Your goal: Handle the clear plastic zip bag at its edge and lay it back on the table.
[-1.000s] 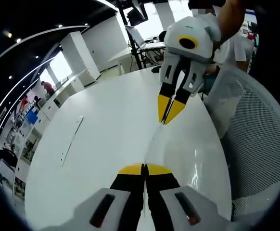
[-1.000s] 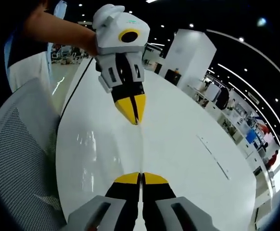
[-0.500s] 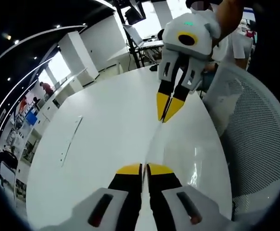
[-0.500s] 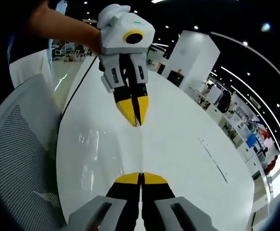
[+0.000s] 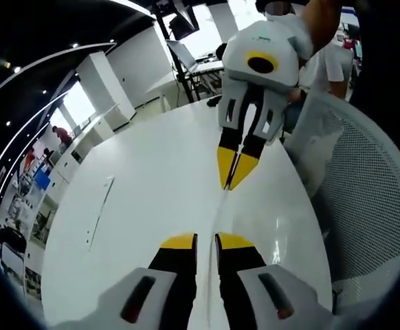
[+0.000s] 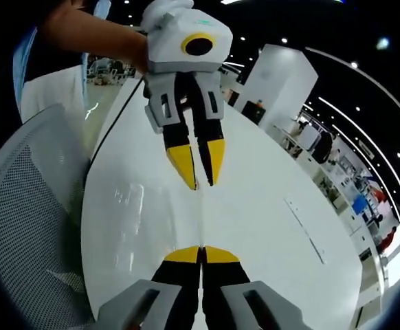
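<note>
Since the earlier frames the left tool (image 5: 205, 238) has parted its yellow tips: they pressed together before, and now a narrow gap shows between them in the left gripper view, and the right gripper view shows the same tool (image 6: 200, 184) from the front with its tips spread apart. It is released. The right tool (image 6: 201, 251) has not changed; its yellow tips stay pressed together on the edge of the clear plastic zip bag (image 6: 201, 216).

Going left to right in the left gripper view: an open office space with desks and small figures lies far off on the left. Next comes the white counter (image 5: 145, 199), glossy, with a thin flat strip (image 5: 100, 210) lying on it, well apart from the tools. The bag (image 5: 217, 213) shows as a faint clear line and glare running from the gap of the left tool up to the right tool (image 5: 229, 187), which comes down from above with its tips clenched on the bag's far edge. A hand (image 5: 317, 20) holds that tool at the top. A white mesh chair (image 5: 365, 199) stands at the counter's right edge.

In the right gripper view the chair (image 6: 28, 227) sits on the left, and a forearm (image 6: 93, 38) reaches in above it to the left tool. The bag lies low along the counter (image 6: 269, 206) between the two tools.
</note>
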Demonstrator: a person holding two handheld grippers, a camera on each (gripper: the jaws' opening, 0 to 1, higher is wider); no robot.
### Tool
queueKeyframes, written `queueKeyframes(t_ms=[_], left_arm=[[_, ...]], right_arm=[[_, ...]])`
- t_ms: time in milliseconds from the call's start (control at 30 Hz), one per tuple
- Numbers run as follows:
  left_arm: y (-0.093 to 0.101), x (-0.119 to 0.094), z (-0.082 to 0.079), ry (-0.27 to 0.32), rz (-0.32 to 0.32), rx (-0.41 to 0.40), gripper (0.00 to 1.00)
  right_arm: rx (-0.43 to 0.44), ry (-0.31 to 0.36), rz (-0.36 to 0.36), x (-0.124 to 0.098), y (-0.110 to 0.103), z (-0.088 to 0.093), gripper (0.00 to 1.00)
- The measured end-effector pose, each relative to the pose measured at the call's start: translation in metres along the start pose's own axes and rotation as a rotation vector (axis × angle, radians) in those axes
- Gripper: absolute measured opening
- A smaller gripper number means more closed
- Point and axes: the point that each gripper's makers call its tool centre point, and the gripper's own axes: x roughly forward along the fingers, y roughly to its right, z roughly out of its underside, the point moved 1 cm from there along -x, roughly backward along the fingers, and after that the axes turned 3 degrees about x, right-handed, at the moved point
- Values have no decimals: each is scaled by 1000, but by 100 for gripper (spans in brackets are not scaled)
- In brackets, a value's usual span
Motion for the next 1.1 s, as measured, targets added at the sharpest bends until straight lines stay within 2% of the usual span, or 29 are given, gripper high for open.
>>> queueKeyframes(t_ms=[367, 1100], left_arm=[[10, 9, -13, -1, 40, 61, 10], [23, 25, -24, -14, 101, 128, 8]], right_arm=[[-8, -5, -8, 1, -3, -2, 0], [-4, -9, -29, 1, -6, -4, 0]])
